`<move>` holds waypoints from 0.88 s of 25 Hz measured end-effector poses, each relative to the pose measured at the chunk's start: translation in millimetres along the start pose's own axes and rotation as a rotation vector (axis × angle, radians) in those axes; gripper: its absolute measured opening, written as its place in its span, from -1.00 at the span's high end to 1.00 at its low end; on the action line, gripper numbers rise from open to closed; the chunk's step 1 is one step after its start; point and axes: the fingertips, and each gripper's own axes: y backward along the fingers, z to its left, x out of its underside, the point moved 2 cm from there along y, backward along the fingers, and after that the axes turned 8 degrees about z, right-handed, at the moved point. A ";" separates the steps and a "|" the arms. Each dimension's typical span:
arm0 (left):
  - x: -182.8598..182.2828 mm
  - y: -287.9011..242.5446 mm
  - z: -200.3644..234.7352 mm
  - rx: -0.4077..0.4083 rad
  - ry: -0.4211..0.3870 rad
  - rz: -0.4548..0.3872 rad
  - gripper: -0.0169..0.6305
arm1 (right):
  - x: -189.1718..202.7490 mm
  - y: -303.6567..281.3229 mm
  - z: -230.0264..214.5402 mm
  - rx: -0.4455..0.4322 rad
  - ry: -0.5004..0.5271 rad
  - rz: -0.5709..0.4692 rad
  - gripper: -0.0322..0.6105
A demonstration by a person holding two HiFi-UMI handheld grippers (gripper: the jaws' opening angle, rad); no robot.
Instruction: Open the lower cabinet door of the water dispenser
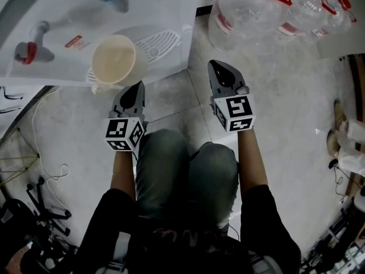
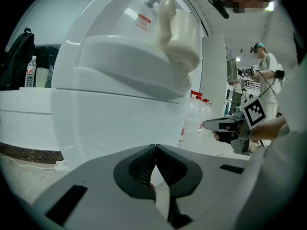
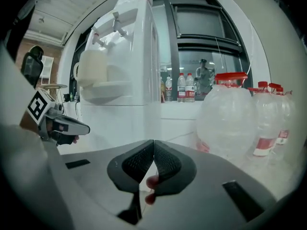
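Jaws of the left gripper and the right gripper are pressed together, empty, both facing the water dispenser.

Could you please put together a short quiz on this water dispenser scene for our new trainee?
1. True or false: the left tool and the right tool are both shut and hold nothing.
2. What stands on the drip tray of the water dispenser? A) a cream cup B) a steel kettle C) a green plate
3. What colour are the caps on the large water bottles?
Key: 1 true; 2 A; 3 red.
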 end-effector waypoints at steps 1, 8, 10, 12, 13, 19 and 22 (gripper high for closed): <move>3.0 -1.7 1.8 0.002 -0.006 0.000 0.91 | 3.8 -5.3 0.4 0.000 -0.002 -0.009 0.85; 16.4 -4.5 13.0 -0.002 -0.044 -0.002 0.91 | 12.8 -35.3 9.3 -0.030 -0.011 -0.048 0.84; 21.3 -4.9 16.3 -0.009 -0.045 0.001 0.91 | 12.9 -42.3 13.4 -0.045 0.001 -0.051 0.84; 23.9 -6.4 18.5 -0.011 -0.044 -0.001 0.91 | 11.8 -49.3 14.7 -0.061 0.017 -0.051 0.80; 24.5 -7.4 19.3 -0.010 -0.046 -0.003 0.91 | 10.6 -52.4 14.7 -0.070 0.023 -0.055 0.77; 30.0 -11.0 22.7 -0.003 -0.080 0.008 0.91 | 6.0 -67.5 22.8 -0.204 0.035 -0.060 0.36; 34.9 -10.8 25.2 0.001 -0.087 0.015 0.91 | 3.5 -71.6 25.1 -0.241 0.040 -0.067 0.26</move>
